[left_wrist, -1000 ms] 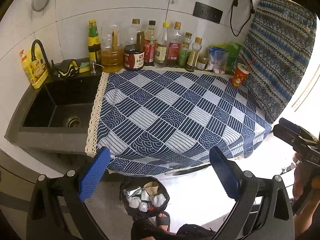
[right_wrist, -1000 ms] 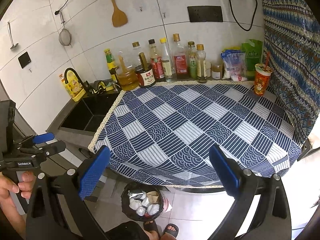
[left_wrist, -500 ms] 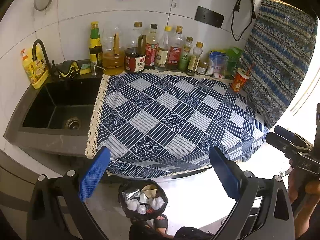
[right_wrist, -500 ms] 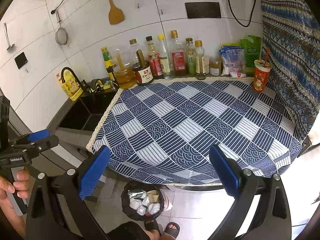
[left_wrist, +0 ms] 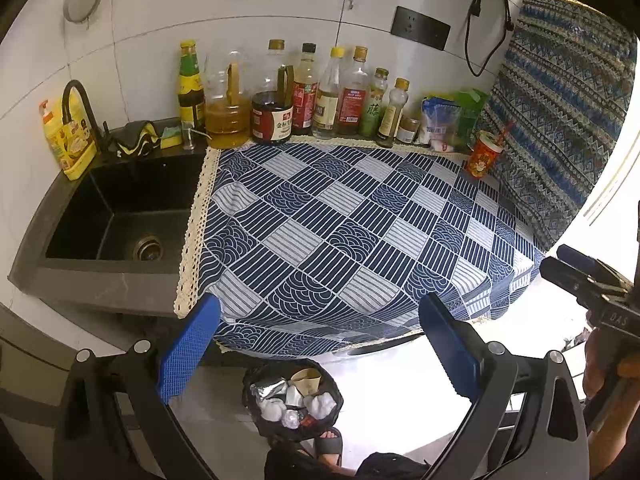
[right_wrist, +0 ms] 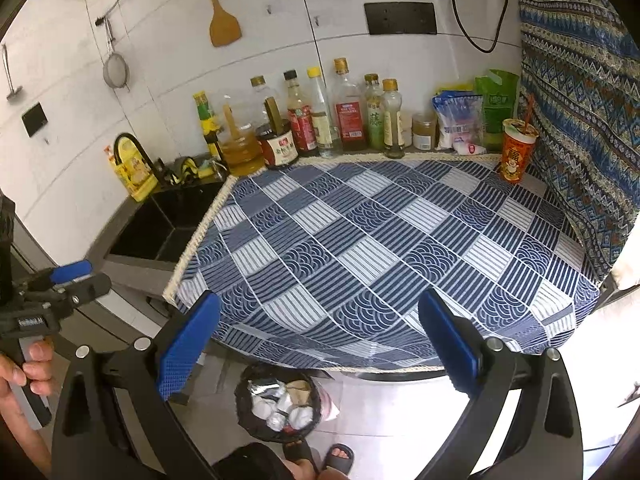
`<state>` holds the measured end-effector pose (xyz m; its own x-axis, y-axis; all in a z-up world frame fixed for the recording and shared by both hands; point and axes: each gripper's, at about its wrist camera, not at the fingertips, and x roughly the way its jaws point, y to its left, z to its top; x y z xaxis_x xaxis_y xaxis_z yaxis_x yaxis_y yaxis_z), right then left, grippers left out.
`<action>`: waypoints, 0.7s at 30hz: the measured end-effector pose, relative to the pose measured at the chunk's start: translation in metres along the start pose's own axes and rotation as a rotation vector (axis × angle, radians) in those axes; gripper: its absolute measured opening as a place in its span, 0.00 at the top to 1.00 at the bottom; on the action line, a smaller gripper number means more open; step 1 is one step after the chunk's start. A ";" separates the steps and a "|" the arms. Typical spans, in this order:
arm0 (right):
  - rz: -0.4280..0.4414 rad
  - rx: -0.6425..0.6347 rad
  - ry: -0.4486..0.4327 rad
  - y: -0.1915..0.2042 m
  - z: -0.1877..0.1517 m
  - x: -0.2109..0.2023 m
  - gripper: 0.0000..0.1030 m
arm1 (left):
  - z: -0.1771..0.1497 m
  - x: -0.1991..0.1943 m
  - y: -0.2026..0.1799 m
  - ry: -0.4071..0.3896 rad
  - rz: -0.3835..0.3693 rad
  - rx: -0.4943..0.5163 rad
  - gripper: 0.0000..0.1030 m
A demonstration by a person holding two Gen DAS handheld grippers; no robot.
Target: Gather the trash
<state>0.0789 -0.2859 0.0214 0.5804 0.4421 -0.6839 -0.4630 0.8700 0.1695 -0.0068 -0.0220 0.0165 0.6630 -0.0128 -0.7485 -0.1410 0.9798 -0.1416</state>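
Observation:
A black trash bin (left_wrist: 292, 402) stands on the floor below the counter's front edge, holding crumpled white paper, foil and a brown paper cup; it also shows in the right wrist view (right_wrist: 280, 404). My left gripper (left_wrist: 318, 350) is open and empty, held above the bin. My right gripper (right_wrist: 318, 346) is open and empty, also above the bin. A red paper cup with a straw (left_wrist: 482, 154) stands at the counter's back right, and it also shows in the right wrist view (right_wrist: 516, 150).
A blue patterned cloth (left_wrist: 360, 236) covers the counter. Several sauce bottles (left_wrist: 320, 92) and bags line the back wall. A black sink (left_wrist: 120, 216) is at the left. A patterned curtain (left_wrist: 560, 120) hangs at the right. Sandalled feet (right_wrist: 316, 454) are by the bin.
Both grippers have drawn back and risen slightly from the counter, so the bottles and the wall show lower in view. Both stay open and empty.

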 end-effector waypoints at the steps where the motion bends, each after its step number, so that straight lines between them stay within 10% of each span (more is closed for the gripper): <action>1: -0.002 0.002 0.001 -0.001 0.000 0.001 0.05 | 0.001 0.001 0.001 -0.001 0.001 0.000 0.06; 21: -0.006 -0.009 0.007 -0.002 0.002 0.008 0.05 | 0.002 0.004 -0.003 0.001 -0.002 0.017 0.06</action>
<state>0.0860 -0.2835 0.0171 0.5790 0.4351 -0.6895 -0.4650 0.8709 0.1590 -0.0022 -0.0247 0.0156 0.6629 -0.0152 -0.7486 -0.1270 0.9830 -0.1324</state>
